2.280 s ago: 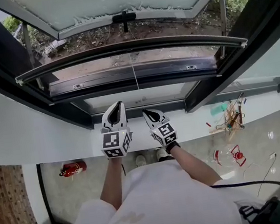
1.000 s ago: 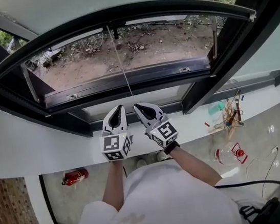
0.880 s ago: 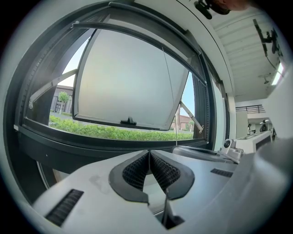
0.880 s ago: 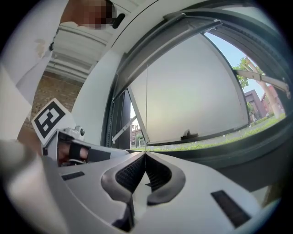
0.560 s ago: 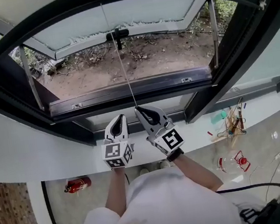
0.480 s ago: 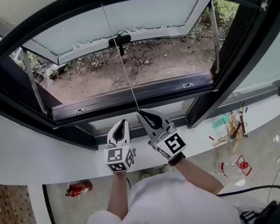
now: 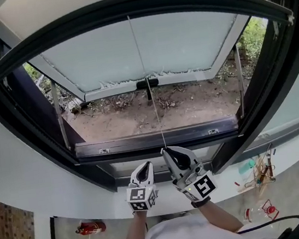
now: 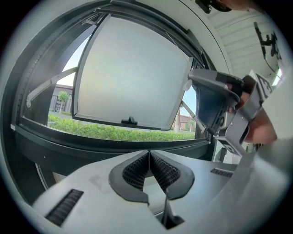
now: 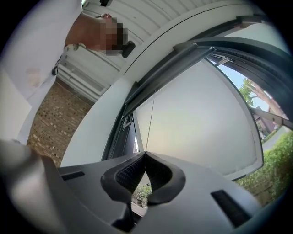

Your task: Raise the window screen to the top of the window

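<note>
The window screen's bottom rail (image 7: 133,5) sits high above the sill (image 7: 78,201), near the frame's top. The right claw (image 7: 165,150) is clamped on the thin pull cord (image 7: 145,83) just above the sill. The left claw (image 7: 146,165), closed and empty, hovers beside it. The cord looks fine and slippery, so pinch it firmly. The mesh is probably light.

Left gripper (image 7: 144,167) is held level, jaws closed on nothing. Just to its right, the right gripper (image 7: 168,150) tilts upward, jaws pinched on a thin cord (image 7: 154,110).
</note>
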Demonstrator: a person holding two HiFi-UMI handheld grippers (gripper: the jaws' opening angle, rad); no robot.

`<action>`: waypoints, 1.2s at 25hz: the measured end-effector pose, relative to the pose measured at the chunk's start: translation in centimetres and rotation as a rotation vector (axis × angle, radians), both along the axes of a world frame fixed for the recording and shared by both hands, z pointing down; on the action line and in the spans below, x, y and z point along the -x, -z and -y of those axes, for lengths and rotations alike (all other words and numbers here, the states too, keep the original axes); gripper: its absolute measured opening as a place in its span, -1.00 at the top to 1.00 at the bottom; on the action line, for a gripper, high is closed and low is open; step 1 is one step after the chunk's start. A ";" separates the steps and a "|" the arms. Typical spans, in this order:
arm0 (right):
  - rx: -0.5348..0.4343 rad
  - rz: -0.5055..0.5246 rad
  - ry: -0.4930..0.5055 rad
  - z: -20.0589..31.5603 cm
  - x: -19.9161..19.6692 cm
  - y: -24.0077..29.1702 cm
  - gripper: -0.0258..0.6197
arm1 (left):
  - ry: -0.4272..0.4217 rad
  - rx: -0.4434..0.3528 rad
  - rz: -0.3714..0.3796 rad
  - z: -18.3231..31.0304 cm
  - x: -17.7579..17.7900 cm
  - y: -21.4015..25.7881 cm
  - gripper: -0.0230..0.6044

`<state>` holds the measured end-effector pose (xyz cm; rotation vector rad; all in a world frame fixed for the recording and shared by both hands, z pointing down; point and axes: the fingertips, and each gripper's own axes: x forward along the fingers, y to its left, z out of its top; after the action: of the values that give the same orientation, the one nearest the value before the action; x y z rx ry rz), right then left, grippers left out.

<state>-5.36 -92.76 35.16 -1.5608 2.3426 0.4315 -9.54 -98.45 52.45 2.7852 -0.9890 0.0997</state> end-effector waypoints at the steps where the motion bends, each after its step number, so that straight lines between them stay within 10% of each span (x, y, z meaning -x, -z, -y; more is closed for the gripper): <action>1: -0.008 0.018 0.013 -0.2 0.0 0.6 0.92 | -0.002 0.001 0.002 0.0 0.0 -0.1 0.89; 21: -0.365 0.128 0.212 -4.2 0.2 18.1 0.92 | 0.005 -0.013 0.011 1.5 0.6 0.3 0.89; 25: -0.260 0.281 0.422 -4.0 0.0 16.8 0.92 | -0.004 -0.015 0.010 1.5 0.7 0.5 0.89; 30: 0.138 -0.055 0.023 2.4 -1.3 4.8 0.92 | -0.009 -0.031 -0.014 1.7 0.8 1.9 0.89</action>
<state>-4.10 -95.11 30.32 -1.6001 2.4771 0.3177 -10.34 -100.12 50.55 2.8141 -0.9834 0.0665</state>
